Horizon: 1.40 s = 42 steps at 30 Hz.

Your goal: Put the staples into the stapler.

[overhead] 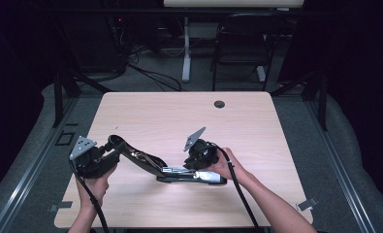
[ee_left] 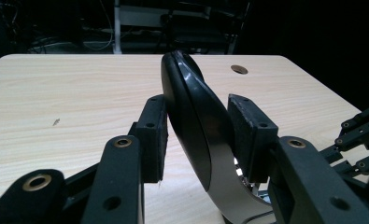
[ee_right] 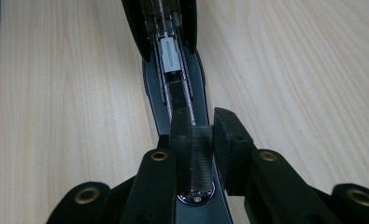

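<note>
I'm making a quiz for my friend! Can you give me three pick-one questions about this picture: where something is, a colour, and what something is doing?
1. Where does the stapler lie?
A. on the table's near half
B. on a chair
C. on the floor

2. What colour is the table top?
A. light wood
B. red
C. blue

3. The stapler's top arm is
A. shut flat
B. swung up in the left gripper
C. broken off

Answers:
1. A, it lies close to the person's hands.
2. A, pale wood grain shows.
3. B, the pads clamp the raised arm.
</note>
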Tool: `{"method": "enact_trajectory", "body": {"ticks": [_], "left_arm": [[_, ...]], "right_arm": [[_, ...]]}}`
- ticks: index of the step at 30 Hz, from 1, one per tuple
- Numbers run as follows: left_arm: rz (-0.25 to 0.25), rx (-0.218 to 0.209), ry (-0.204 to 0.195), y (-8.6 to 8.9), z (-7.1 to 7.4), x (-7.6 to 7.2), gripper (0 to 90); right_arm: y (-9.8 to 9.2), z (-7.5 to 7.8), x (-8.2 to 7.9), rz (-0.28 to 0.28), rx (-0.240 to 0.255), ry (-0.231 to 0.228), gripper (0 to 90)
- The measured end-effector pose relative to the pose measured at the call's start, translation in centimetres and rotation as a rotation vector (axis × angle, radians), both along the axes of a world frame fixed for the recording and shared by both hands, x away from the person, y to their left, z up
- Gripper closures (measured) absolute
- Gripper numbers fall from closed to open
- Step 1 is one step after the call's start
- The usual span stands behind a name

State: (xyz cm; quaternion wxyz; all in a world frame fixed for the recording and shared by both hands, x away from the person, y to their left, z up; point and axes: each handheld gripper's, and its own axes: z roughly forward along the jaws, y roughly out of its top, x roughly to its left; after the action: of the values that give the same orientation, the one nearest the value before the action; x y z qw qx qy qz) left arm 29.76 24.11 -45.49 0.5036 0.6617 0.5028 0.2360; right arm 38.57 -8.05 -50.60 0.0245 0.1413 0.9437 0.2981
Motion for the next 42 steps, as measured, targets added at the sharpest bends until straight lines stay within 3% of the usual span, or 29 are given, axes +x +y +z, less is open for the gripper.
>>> {"method": "enact_trajectory", "body": {"ticks": [42], "left_arm": [[0.0,-0.008,-0.002,0.0,-0.1,0.1,59.4]], "right_arm": [[-0.3,-1.2,0.4,0.12,0.015,0.006,77.4]]}}
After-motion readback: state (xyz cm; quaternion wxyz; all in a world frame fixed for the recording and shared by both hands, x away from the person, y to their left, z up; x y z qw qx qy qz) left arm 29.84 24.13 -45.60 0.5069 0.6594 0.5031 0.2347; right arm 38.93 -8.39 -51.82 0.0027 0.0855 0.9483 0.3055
